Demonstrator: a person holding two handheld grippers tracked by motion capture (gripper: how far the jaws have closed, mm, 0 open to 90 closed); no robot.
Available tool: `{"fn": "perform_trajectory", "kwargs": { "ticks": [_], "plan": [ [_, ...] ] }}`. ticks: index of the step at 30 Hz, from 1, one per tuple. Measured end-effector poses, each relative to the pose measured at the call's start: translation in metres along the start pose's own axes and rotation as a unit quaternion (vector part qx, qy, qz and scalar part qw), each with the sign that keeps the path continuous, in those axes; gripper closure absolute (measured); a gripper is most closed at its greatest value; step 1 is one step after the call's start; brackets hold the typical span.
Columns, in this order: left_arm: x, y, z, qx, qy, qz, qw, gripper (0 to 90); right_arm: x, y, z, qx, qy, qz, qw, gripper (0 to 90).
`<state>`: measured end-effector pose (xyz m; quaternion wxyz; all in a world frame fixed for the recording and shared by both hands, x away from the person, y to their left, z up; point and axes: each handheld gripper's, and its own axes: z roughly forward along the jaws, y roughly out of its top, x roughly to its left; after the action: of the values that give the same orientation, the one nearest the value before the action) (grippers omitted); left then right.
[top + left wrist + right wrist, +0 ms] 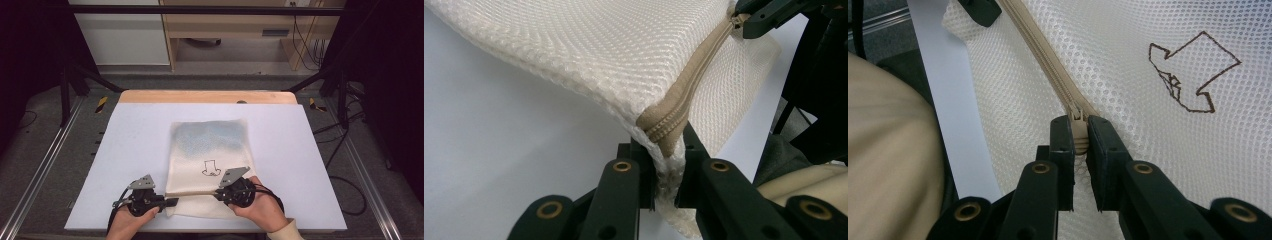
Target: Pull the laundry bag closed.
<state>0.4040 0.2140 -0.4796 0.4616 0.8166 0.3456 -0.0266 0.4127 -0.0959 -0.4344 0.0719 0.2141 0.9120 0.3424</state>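
Note:
A cream mesh bag (207,145) with a small brown embroidered figure (210,168) lies flat on the white table (130,140). A tan zipper (192,193) runs across its near end. My left gripper (172,202) is shut on the bag's left corner at the zipper's end (664,137), lifting the mesh a little. My right gripper (220,192) is shut on the zipper pull (1078,131), partway along the zipper (1048,60). In the left gripper view the right gripper's jaws (769,15) show at the far end of the zipper (704,60).
A wooden strip (207,96) edges the table's far side. Black frame posts (67,85) and metal rails (40,170) flank the table, with cables (345,165) on the floor at right. A beige sleeve (888,160) fills the left of the right gripper view.

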Motion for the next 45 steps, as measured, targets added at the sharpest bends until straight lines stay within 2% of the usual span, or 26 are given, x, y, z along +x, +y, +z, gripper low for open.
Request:
{"fn": "perform_trajectory", "kwargs": {
  "ticks": [17, 45],
  "plan": [
    [-0.002, 0.001, 0.000, 0.003, 0.006, 0.010, 0.9999, 82.2, 0.001, -0.002, 0.002, 0.001, -0.004, 0.004, 1.0000, 81.9],
    [-0.002, 0.002, -0.002, 0.001, 0.005, 0.013, 0.9999, 82.3, -0.001, -0.011, -0.004, -0.001, -0.011, 0.016, 0.9998, 81.9]
  ]
}}
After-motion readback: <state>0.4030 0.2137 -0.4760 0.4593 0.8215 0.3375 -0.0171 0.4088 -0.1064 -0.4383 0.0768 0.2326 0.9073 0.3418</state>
